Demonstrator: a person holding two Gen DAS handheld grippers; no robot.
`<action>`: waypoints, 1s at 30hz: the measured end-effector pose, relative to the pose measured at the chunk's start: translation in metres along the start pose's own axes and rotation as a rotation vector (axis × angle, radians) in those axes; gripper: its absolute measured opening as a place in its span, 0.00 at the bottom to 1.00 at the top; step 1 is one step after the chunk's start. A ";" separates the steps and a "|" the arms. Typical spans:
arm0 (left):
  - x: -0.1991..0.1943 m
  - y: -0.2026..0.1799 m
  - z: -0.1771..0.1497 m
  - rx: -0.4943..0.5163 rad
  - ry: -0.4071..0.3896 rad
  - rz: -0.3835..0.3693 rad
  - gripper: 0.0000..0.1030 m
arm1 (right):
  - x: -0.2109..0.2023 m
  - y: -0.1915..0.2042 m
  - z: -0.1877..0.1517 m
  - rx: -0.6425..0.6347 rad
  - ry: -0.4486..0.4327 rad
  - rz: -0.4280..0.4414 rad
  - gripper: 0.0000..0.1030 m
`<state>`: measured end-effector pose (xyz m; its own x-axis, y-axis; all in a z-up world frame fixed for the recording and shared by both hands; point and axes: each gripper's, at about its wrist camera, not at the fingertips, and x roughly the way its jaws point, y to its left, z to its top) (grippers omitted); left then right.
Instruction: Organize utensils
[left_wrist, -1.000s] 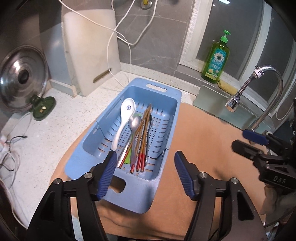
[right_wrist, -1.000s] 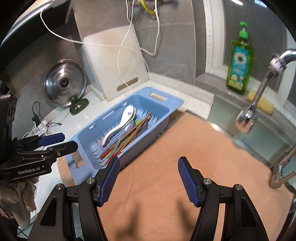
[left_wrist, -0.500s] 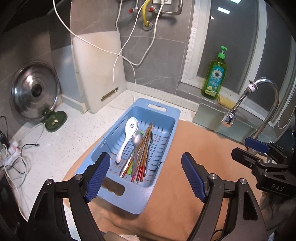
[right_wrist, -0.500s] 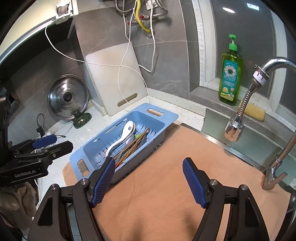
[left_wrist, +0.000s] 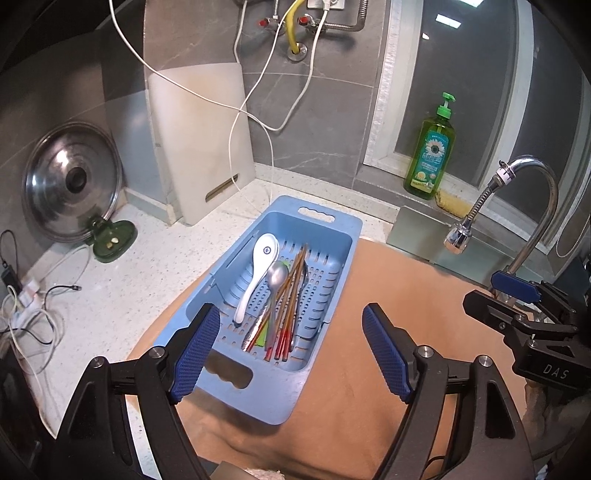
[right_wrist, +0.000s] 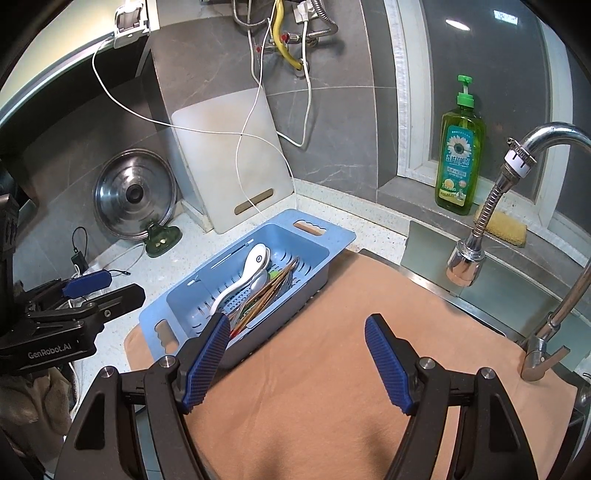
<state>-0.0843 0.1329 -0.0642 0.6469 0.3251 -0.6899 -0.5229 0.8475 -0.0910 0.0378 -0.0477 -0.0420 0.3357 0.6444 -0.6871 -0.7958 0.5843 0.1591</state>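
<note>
A blue slotted plastic basket (left_wrist: 325, 229) (right_wrist: 295, 240) lies on the counter, partly on a tan cloth (left_wrist: 388, 332). It holds a white ceramic spoon (left_wrist: 258, 266) (right_wrist: 251, 264), a metal spoon (left_wrist: 276, 280), several red-tipped wooden chopsticks (left_wrist: 290, 306) (right_wrist: 266, 295) and something green beneath. My left gripper (left_wrist: 288, 350) is open and empty, raised above the basket's near end. My right gripper (right_wrist: 295, 362) is open and empty above the cloth (right_wrist: 332, 369), right of the basket.
A white cutting board (left_wrist: 199, 140) leans on the back wall with white cables across it. A steel pot lid (left_wrist: 72, 184) stands on a green holder at left. A green soap bottle (left_wrist: 430, 151), a sponge (right_wrist: 502, 225) and a faucet (left_wrist: 524, 206) stand at right.
Both grippers have lifted up and drawn back from the basket, so more of the wall and counter shows. Both stay open and empty. The utensils have not moved.
</note>
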 end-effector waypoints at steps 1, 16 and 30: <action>0.000 0.000 0.000 0.001 -0.001 0.000 0.77 | -0.001 0.001 0.000 -0.001 -0.002 -0.002 0.70; -0.001 -0.002 0.001 0.013 -0.005 -0.004 0.77 | -0.001 -0.003 -0.001 0.012 -0.001 -0.014 0.70; 0.003 -0.003 0.002 0.023 0.006 -0.009 0.77 | 0.003 -0.007 0.000 0.011 0.003 -0.022 0.70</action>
<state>-0.0797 0.1317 -0.0643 0.6480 0.3150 -0.6935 -0.5041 0.8599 -0.0805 0.0442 -0.0496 -0.0447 0.3516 0.6301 -0.6923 -0.7830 0.6034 0.1515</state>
